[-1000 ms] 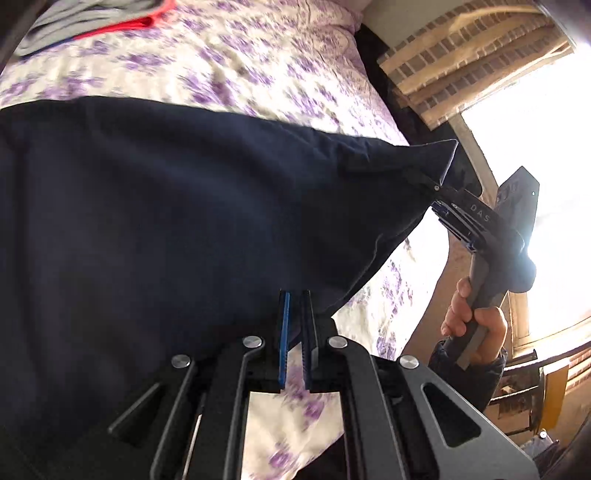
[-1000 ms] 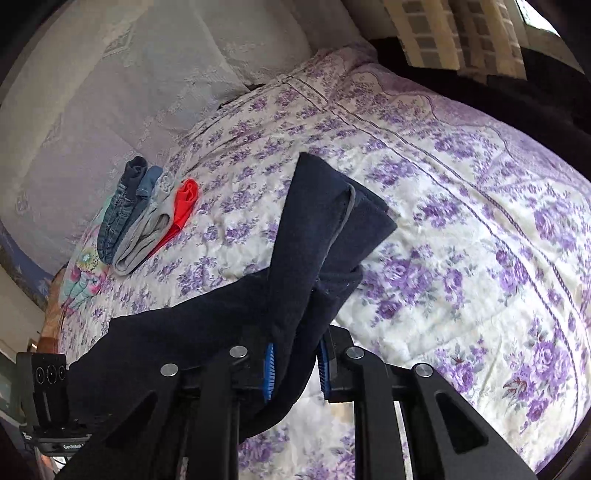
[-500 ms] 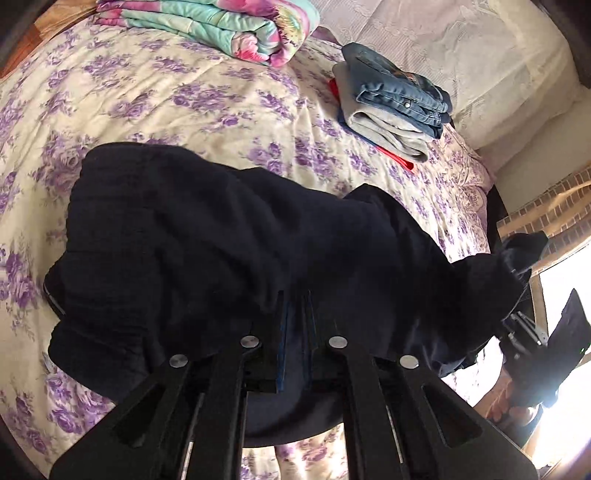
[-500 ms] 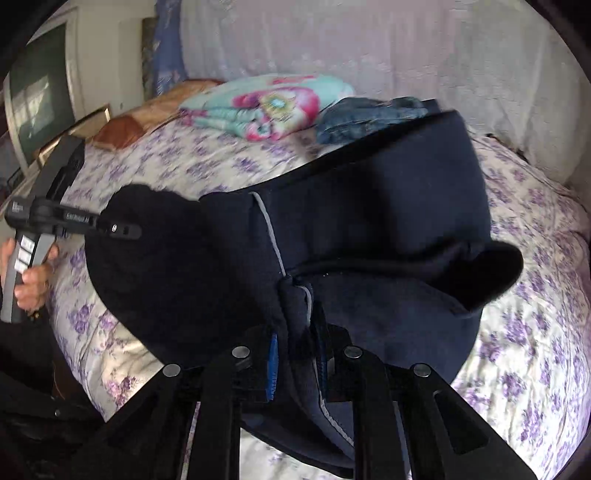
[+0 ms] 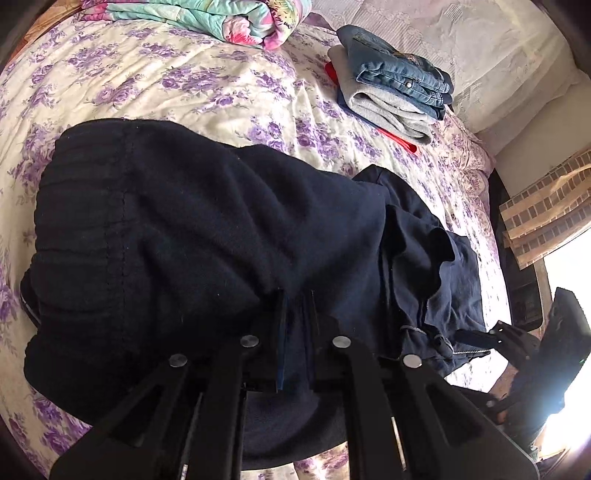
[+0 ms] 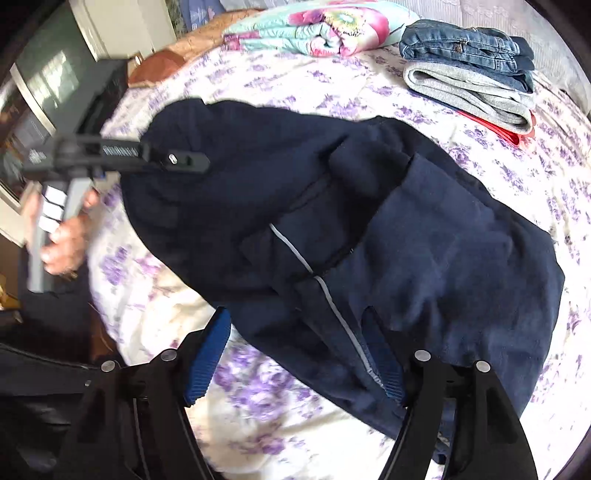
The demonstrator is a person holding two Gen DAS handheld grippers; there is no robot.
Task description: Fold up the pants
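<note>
Pants [image 5: 207,229], dark navy, spread on the flowered bed [image 5: 229,92] directly ahead of both grippers, doubled over into a broad bundle, gathered waistband end off to the left of the left gripper [image 5: 295,314], looser lighter layer bunched to its right

Left gripper clamped together on a fold of the cloth at the near edge; right gripper [image 6: 295,350] spread wide apart, blue pads on either side of a seam with pale piping [image 6: 332,295], gripping nothing

Judged roughly midway: one fold laid down, layers not yet squared, edges uneven, upper layer rumpled and skewed over the lower one. Left to do, probably: release by the left, smoothing, another fold to reach the size of the finished pieces, then stacking

Ahead and to the right of both grippers, a stack of folded clothes [image 5: 391,96], jeans on grey on red, well apart from the pants; farther ahead a rolled floral blanket [image 5: 207,18]. Bare bed between these and the pants, plenty of room to push a fold forward. Near bed edge just beneath the grippers, so little room to pull back without cloth sliding off
</note>
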